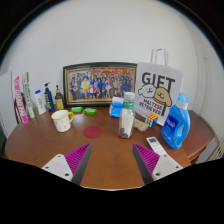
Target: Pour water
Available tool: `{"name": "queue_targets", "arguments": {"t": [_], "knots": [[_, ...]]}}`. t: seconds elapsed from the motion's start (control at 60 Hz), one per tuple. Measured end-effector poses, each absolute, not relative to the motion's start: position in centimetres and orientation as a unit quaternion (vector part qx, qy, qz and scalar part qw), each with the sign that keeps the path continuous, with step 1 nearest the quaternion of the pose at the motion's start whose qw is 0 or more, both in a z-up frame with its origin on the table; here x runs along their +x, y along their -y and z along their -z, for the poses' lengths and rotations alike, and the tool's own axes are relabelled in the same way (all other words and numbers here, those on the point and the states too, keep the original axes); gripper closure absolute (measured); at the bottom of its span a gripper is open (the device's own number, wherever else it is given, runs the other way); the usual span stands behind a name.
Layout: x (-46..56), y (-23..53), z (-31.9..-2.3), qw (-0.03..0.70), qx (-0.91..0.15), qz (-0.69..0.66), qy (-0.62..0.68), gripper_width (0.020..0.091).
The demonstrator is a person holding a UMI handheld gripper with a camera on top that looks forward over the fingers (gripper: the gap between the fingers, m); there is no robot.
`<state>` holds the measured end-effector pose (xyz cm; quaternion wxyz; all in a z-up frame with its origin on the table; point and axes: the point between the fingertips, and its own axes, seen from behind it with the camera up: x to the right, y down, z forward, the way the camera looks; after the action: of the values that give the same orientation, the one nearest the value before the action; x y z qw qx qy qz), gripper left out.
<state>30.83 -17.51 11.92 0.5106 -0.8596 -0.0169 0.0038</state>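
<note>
A white mug (62, 120) stands on the round wooden table (105, 158), left of the middle. To its right stands a clear bottle (126, 118) with a pale cap, upright. My gripper (111, 162) is open, its magenta pads (78, 160) wide apart over bare wood near the table's front. Nothing lies between the fingers. The mug and the bottle are both well beyond the fingertips.
A blue detergent bottle (177, 122) stands at the right. A framed photo (99, 84) and a white gift bag (158, 92) lean against the wall. Several tubes and small bottles (35, 100) crowd the left. A pink coaster (92, 131) and green lid (77, 111) lie mid-table.
</note>
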Motion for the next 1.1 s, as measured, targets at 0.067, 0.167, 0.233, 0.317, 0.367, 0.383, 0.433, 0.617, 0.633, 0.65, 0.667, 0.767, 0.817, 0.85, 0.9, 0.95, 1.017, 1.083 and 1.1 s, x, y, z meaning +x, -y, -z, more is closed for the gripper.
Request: {"name": "queue_targets", "arguments": {"t": [0.067, 0.167, 0.233, 0.317, 0.367, 0.383, 0.433, 0.617, 0.633, 0.65, 0.667, 0.767, 0.817, 0.85, 0.9, 0.95, 1.017, 1.083, 1.1], "knots": [[32.9, 14.4, -11.0, 0.517, -0.856, -0.001, 0.013, 0.0248], [34.8, 9.6, -10.0, 0.533, -0.846, -0.002, 0.008, 0.0249], [35.6, 6.6, -9.4, 0.545, -0.839, -0.003, 0.003, 0.0251], [36.3, 3.2, -8.5, 0.555, -0.832, 0.001, -0.002, 0.0247], [36.6, 1.4, -8.1, 0.562, -0.827, 0.004, -0.004, 0.0249], [36.7, 0.9, -7.9, 0.565, -0.825, 0.004, -0.004, 0.0249], [36.6, -0.6, -7.5, 0.569, -0.823, 0.006, -0.007, 0.0256], [36.4, -4.0, -5.8, 0.569, -0.822, 0.023, -0.002, 0.0444], [36.6, -4.1, -5.8, 0.57, -0.821, 0.028, -0.003, 0.0463], [36.8, -4.3, -5.8, 0.57, -0.821, 0.034, -0.004, 0.0483], [37.1, -4.4, -5.7, 0.571, -0.82, 0.038, -0.004, 0.0507], [37.1, -4.5, -5.8, 0.575, -0.817, 0.033, -0.014, 0.059], [37.1, -4.5, -5.8, 0.576, -0.817, 0.034, -0.013, 0.062], [37.0, -4.6, -5.8, 0.576, -0.817, 0.036, -0.006, 0.064], [36.8, -4.6, -5.9, 0.574, -0.817, 0.044, 0.009, 0.0669], [36.6, -4.5, -6.0, 0.571, -0.819, 0.058, 0.023, 0.0678], [36.4, -4.6, -6.6, 0.566, -0.819, 0.081, 0.039, 0.0678], [36.2, -4.9, -8.2, 0.569, -0.812, 0.116, 0.061, 0.0676], [36.0, -5.0, -8.7, 0.57, -0.809, 0.127, 0.069, 0.0678]]}}
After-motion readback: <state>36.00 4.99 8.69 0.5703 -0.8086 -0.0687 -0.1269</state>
